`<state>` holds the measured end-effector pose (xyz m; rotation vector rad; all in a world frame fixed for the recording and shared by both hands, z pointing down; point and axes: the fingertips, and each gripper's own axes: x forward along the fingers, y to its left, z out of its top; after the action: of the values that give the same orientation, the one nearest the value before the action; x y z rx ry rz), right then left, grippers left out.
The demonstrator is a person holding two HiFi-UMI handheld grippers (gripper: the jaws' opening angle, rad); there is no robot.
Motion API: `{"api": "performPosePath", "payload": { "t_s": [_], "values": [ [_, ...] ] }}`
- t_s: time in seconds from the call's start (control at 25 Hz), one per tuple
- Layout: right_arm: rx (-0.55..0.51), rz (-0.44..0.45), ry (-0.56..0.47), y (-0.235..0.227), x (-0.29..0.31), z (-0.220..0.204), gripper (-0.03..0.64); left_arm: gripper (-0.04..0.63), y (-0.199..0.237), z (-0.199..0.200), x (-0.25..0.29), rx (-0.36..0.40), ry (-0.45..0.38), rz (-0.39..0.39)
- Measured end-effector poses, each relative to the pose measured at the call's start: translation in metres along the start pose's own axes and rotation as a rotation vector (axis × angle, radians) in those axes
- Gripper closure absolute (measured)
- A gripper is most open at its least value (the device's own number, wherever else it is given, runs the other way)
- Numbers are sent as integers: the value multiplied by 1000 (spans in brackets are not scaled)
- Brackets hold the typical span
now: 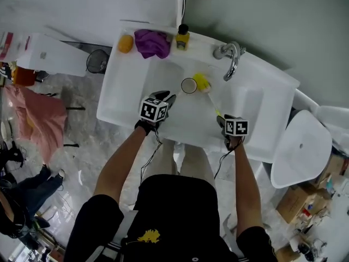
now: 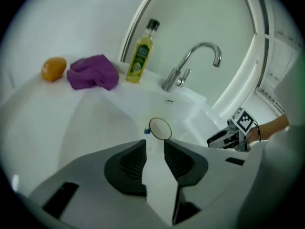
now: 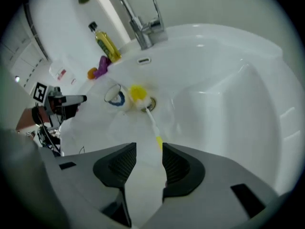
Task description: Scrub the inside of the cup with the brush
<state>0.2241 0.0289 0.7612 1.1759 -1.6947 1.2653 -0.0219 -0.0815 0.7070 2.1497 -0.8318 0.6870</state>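
R gripper (image 3: 149, 147) jaws apart nr brush (image 3: 149, 119)

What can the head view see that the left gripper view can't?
Only the head view: the yellow brush lying in the sink, and the person's arms. Only the left gripper view: the left gripper's ribbed pads close up, apart, nothing between them. Both: the cup, tap, bottle, purple cloth and right gripper.

Bottle label (image 2: 138, 60) — txt illegible.
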Motion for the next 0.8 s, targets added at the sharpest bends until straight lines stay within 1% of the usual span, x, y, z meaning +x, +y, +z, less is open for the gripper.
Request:
{"api": "performPosePath", "payload": {
  "t_s": [0.04,0.12,0.16,0.24,0.32,0.4,0.48,0.6,0.72,0.8],
  "values": [
    [19,9,-48,5,-13,6,431,482,-1,9,-14,-10,-38,13],
    [33,15,-151,18,-41,19,503,519,-7,21,-40,-12,-89,28],
    [34,22,-202,26,-54,26,541,531,-10,26,-52,-2,-107,36],
    [39,50,-299,44,-81,39,577,546,-16,39,-78,21,-150,66],
    [54,79,-377,60,-107,48,591,555,-21,54,-104,22,-210,104],
    [58,98,-445,75,-133,58,591,563,-28,71,-128,15,-274,133],
    [58,117,-510,92,-159,66,591,566,-40,86,-148,17,-330,141],
    [52,137,-600,112,-197,80,591,569,-58,105,-172,48,-395,154],
    [44,162,-678,133,-225,98,591,569,-62,127,-190,83,-447,185],
    [5,171,-721,150,-242,109,591,572,-65,140,-205,98,-487,197]
  ]
}}
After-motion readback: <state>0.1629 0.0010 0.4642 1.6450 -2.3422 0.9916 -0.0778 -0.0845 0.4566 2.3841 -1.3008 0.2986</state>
